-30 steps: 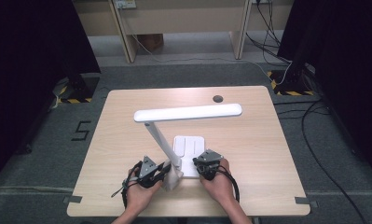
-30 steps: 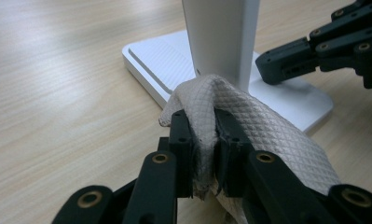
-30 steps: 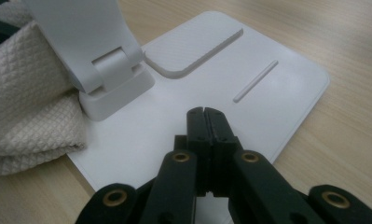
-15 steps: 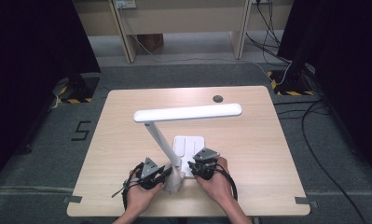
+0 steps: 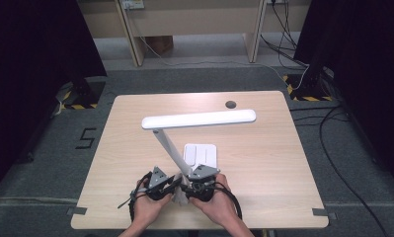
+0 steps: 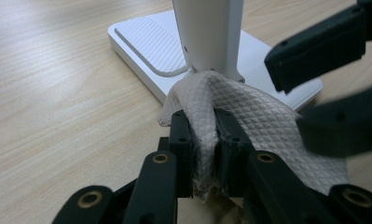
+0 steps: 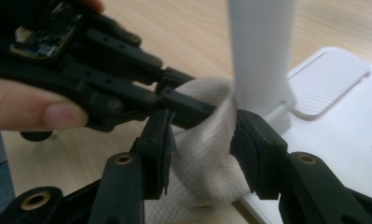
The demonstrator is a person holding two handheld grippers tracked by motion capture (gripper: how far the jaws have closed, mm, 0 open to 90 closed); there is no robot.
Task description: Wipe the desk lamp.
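Left gripper [image 6: 203,135] pinches the white cloth [image 6: 249,116] at the lamp [image 5: 197,121] stem's foot on the base [image 6: 141,42]; right gripper [image 7: 200,140], jaws just opening around the cloth, should regrip before wiping.

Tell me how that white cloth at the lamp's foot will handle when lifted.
The cloth probably hangs floppy: it bunches and folds where the left gripper pinches it. Likely light, being thin. Its quilted weave should resist slipping.
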